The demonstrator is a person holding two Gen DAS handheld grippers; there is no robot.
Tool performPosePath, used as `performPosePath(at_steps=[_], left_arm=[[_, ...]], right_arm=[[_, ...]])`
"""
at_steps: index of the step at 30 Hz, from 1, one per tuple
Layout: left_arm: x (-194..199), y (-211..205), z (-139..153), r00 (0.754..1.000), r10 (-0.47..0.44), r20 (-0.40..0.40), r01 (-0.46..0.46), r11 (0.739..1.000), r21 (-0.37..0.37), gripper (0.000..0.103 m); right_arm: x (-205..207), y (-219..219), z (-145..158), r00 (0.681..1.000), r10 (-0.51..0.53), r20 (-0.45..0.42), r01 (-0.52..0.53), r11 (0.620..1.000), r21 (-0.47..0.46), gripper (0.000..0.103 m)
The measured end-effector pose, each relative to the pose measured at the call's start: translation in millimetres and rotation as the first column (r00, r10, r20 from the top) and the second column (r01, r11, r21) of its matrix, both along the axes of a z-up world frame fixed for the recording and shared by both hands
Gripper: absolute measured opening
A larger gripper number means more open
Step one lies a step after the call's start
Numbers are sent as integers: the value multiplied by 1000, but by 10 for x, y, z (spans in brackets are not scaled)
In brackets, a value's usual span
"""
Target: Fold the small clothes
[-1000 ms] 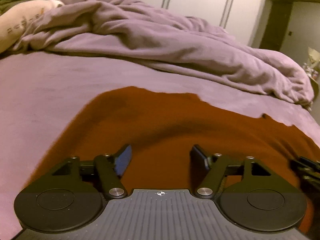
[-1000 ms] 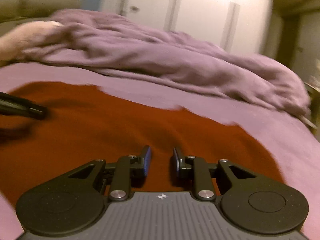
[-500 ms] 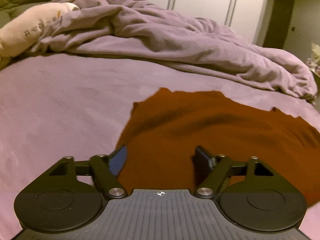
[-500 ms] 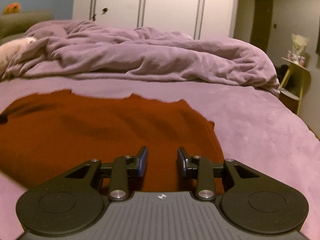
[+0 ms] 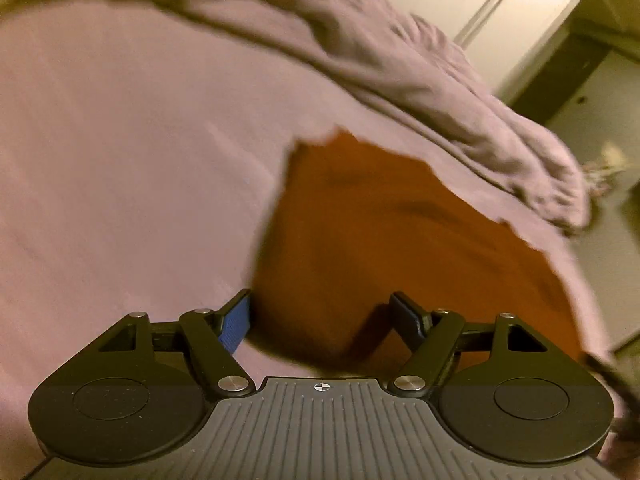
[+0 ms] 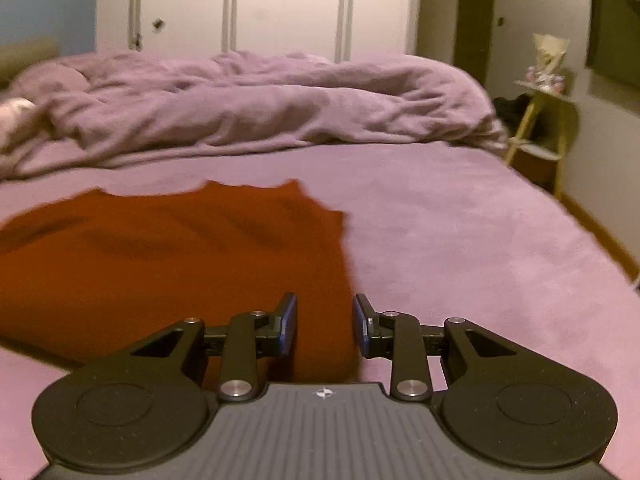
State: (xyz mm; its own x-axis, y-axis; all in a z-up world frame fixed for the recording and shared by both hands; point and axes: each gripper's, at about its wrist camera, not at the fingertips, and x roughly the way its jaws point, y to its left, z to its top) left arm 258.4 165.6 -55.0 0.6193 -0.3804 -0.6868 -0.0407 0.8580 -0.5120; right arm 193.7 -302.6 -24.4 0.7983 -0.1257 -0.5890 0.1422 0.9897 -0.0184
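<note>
Nearest the lens in each view sits a ribbed grey housing flanked by two round matte-black discs, from which jointed black links reach forward to flat, blue-faced pads. The left gripper stands spread wide after its jaws have just been closing a little; nothing is clamped, and the near left corner of the rust-red garment lies on the bed below the gap. The right gripper has its jaws set narrower, having opened a little within the last second, and is likewise released, with the garment's right edge lying beneath the gap and no cloth pinched. The garment is a soft, knit-looking piece spread flat on the mauve bed cover, roughly rectangular, with shallow creases across it and a notched, uneven far edge. The cover has a smooth, fleecy nap. Beyond it a rumpled purple duvet is heaped in thick folds across the bed. Behind that stand pale wardrobe doors with long vertical metal handles, and to the right a small wooden side table against the wall.
</note>
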Motion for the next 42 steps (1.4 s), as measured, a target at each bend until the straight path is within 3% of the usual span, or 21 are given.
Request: performPosePath(at_steps=[4,6,10,12,17,20,23,24,26,29,31,34,37,42], left_arm=[[69,32,-112,999,-4,-44,-1,993,-122,77],[170,104,-169,998,18,-56,-29,981,-193,69],[406,233,-316,994,53,-98,-82,944,-319,52],[496,251,-359,992,59,-113,-95,936,-339,43],[593,193,-389,993,67,-101,-97,939,-329,29],[560,206,-365,994,68,-81,-91,942,-323,25],[536,212,-299,996,68,-61,-84,945,-317,24],[528,208,-266,996,67,-50,-80,946,-316,24],[522,198,-223,997,65,-37,-74,947,-312,24],[537,191,-213,996,75,-45,-85,947,-309,24],[543,202,-239,995,81,-64,-97,945,-311,24],[551,206,-228,993,88,-78,-108,943,-316,24],[556,185,-129,995,85,-53,-98,943,-318,24],[606,19,164,998,64,0,-62,962,-267,23]], right_arm=[[-54,311,5,992,125,9,-125,984,129,28],[-18,474,-15,982,190,6,-189,970,156,28],[109,764,-62,967,254,-24,-252,964,83,28],[191,811,-49,968,250,-24,-247,965,89,28],[296,1020,-36,968,250,-16,-249,967,50,21],[355,1186,-163,958,280,-60,-282,959,-30,20],[369,1260,-242,955,290,-69,-295,952,-79,19],[368,1263,-202,956,285,-68,-290,954,-73,13],[327,1250,-119,959,282,-32,-283,959,-30,12],[253,1337,-145,957,292,6,-291,955,-63,12],[259,1387,-274,948,316,-24,-317,947,-53,11],[289,1449,-294,932,358,-54,-362,926,-108,11],[277,1270,-119,944,327,-36,-327,945,-1,11],[-67,831,18,972,226,69,-230,971,66,11]])
